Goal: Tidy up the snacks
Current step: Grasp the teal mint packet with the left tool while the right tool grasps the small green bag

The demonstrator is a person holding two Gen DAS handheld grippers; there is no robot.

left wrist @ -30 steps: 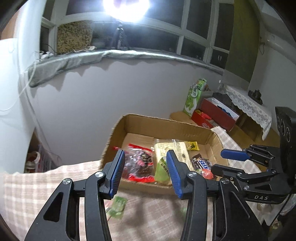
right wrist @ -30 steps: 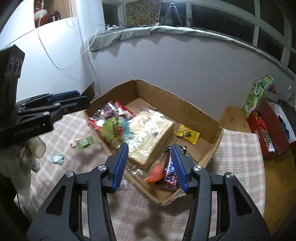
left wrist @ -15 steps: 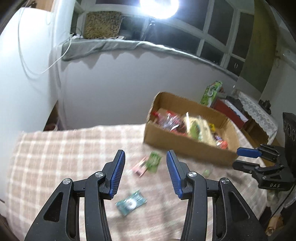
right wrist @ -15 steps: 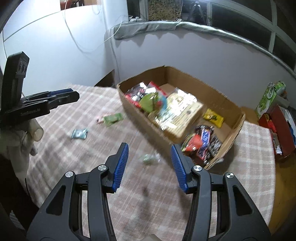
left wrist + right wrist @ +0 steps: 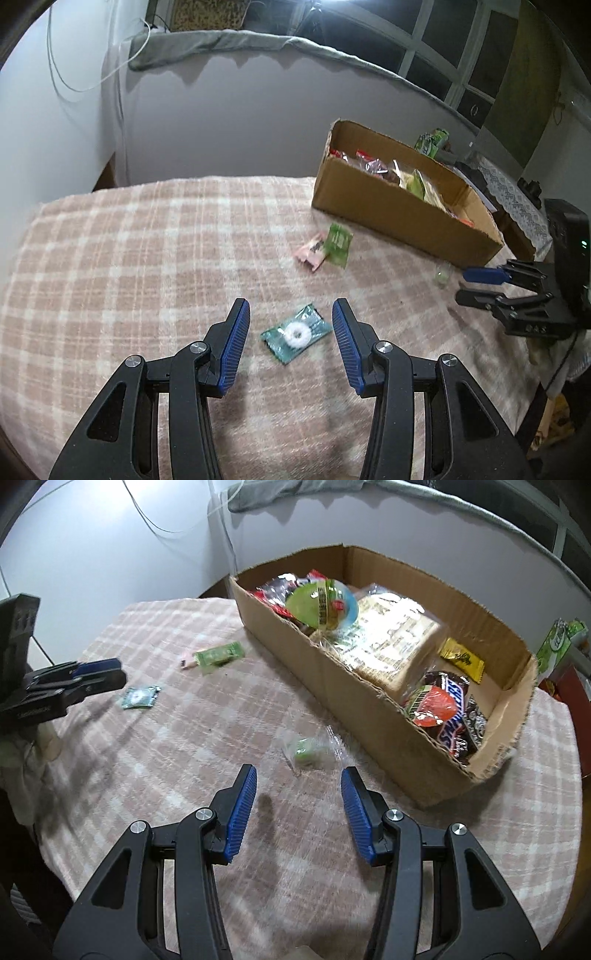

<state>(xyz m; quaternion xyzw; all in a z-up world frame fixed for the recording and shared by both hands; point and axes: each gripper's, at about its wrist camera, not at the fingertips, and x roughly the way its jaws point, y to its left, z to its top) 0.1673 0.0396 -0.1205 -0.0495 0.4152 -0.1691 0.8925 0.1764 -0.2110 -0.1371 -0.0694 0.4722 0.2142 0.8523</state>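
The left gripper (image 5: 290, 334) is wide open around a teal candy packet (image 5: 295, 333). The right gripper (image 5: 298, 805) is wide open near a clear green candy (image 5: 308, 751), holding nothing.

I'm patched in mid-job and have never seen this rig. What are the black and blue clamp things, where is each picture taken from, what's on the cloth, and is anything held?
Those are hand-held tongs, one in each of a person's hands; there is no robot arm. Each picture comes from a fisheye camera on one tool, looking forward along its two fingers. The left tongs are open and empty, with a teal candy packet lying on the checked cloth between the fingers. The right tongs are also open and empty, pointing toward a clear-wrapped green candy. Farther off lie a green packet and a pink packet, side by side. The cardboard box already holds many snacks. Nothing is held.
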